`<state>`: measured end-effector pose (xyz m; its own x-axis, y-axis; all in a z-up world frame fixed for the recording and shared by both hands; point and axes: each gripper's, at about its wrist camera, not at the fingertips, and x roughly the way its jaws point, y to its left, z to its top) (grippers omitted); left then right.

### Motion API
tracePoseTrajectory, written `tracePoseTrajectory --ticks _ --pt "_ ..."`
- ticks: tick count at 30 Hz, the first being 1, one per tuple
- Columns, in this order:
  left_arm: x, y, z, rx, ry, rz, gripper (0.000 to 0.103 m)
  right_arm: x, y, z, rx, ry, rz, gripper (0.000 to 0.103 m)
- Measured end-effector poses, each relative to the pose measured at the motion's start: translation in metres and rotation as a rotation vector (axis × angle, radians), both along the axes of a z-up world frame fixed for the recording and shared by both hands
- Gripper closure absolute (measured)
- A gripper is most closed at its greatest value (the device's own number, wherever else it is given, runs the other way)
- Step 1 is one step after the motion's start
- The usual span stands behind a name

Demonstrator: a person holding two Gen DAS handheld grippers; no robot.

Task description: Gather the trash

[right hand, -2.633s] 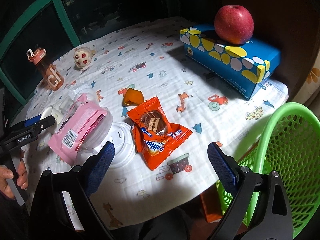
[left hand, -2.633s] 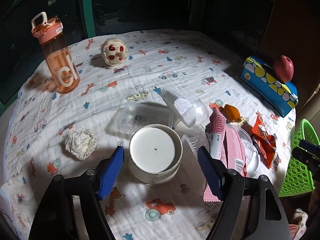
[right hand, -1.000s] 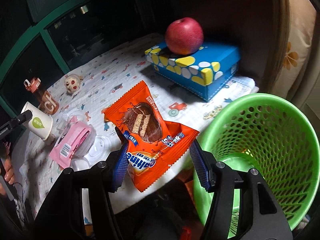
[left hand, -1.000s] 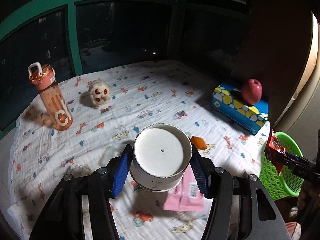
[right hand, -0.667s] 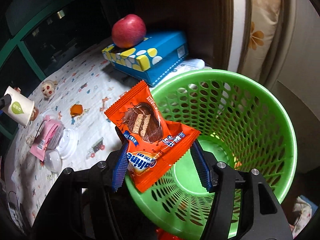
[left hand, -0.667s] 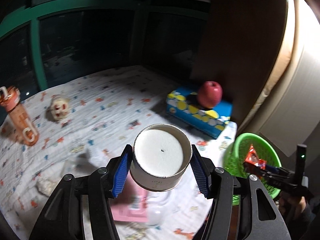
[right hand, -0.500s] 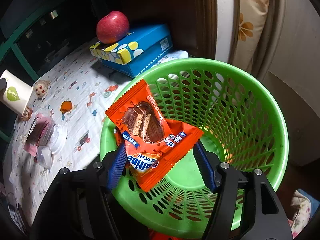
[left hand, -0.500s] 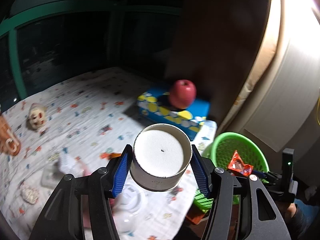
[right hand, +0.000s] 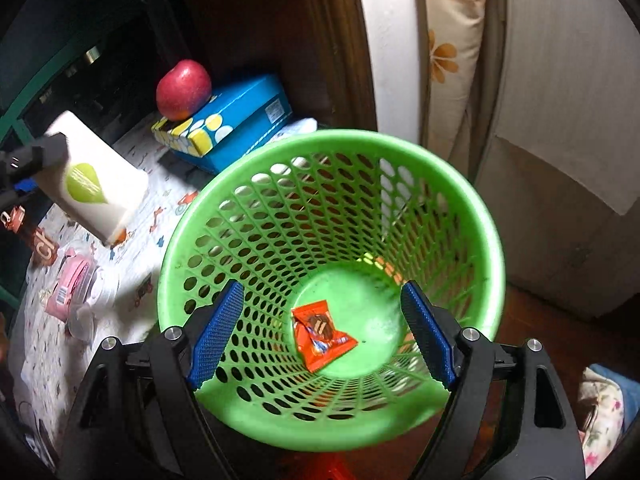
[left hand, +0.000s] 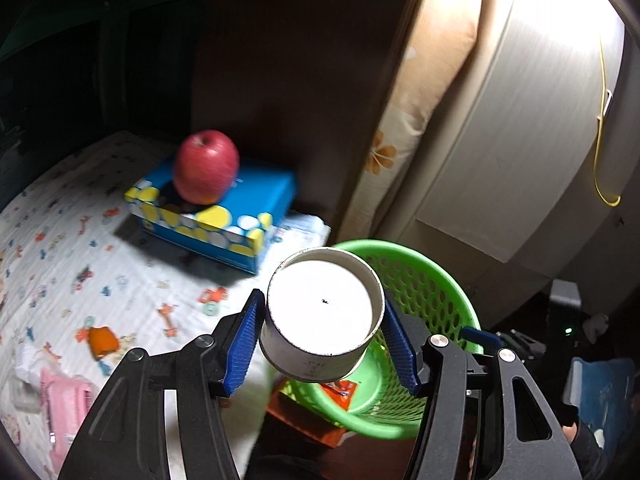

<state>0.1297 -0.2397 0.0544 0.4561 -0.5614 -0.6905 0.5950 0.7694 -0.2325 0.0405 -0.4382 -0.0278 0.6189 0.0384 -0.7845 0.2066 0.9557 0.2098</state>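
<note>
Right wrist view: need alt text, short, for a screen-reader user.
The right gripper, jaws opening with nothing between them, hangs over a green mesh basket with an orange snack wrapper lying on its bottom. At left the left gripper holds a white paper cup above the patterned tablecloth, and behind it a red apple sits on a blue tissue box.

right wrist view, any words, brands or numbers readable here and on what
"ch": large white letters on the orange bottle at the left edge, partly cut off.
Pink packet: a barcode, digits too small to read.
Orange wrapper in the basket: print too small.
Blue box: end label blurred.
Cup: green leaf logo, no legible words.
</note>
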Motion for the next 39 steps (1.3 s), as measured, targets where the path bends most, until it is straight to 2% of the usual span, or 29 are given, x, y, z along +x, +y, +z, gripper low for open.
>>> tracePoseTrajectory --ticks 2,9,11,14,18,23,31,35,39 --pt "-0.002 -0.015 -0.009 0.016 0.012 -0.025 0.047 -0.006 -0.006 0.004 -0.008 -0.019 -0.018 0.018" --pt "-0.006 -0.061 -0.041 0.083 0.078 -0.098 0.046 -0.023 -0.023 0.007 0.003 -0.049 -0.060 0.018" --pt "-0.006 -0.067 -0.049 0.101 0.090 -0.106 0.045 -0.025 -0.026 0.006 0.010 -0.049 -0.068 0.018" --pt "-0.007 -0.070 -0.057 0.107 0.107 -0.106 0.034 -0.029 -0.028 0.006 0.012 -0.053 -0.073 0.018" --pt "-0.009 -0.065 -0.059 0.095 0.120 -0.106 0.033 -0.031 -0.027 0.007 0.021 -0.059 -0.075 0.018" --pt "-0.011 -0.042 -0.051 0.081 0.103 -0.060 0.033 -0.030 -0.015 0.011 0.029 -0.069 -0.051 0.018" --pt "-0.008 0.031 -0.042 0.079 0.077 0.094 0.033 -0.017 0.021 0.021 0.025 -0.083 0.029 0.018" --pt "-0.003 0.072 -0.045 0.111 0.060 0.187 0.032 -0.007 0.041 0.026 0.026 -0.089 0.069 0.018" --pt "0.004 0.116 -0.045 0.144 0.035 0.295 0.027 0.001 0.060 0.031 0.020 -0.093 0.112 0.018"
